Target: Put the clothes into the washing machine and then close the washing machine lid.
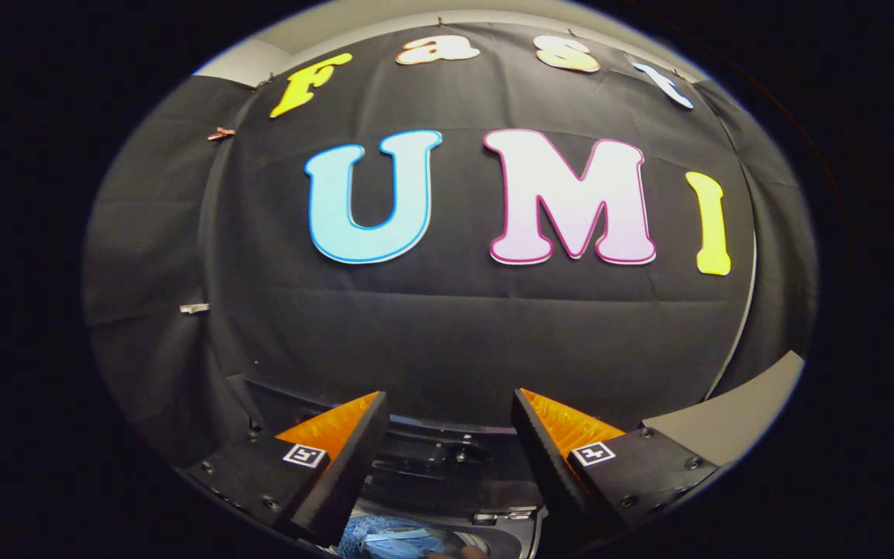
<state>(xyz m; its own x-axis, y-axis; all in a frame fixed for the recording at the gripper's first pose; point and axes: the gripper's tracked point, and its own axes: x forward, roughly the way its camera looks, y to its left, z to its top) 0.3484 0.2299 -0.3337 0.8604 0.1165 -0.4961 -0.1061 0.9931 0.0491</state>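
My gripper [447,404] is open, its two fingers spread wide with nothing between them, and it points at the booth's black cloth wall. Low between the fingers lies the dark back rim of the washing machine [431,454], with a metal hinge piece [503,515] on it. Below that rim, down inside the machine's opening, lies blue clothing [393,539]. The machine's lid is hidden from me.
A grey surface [734,415] runs off to the right beyond the right finger. Small clips [194,308] pin the cloth wall on the left. A pale wall strip [323,31] shows above the cloth.
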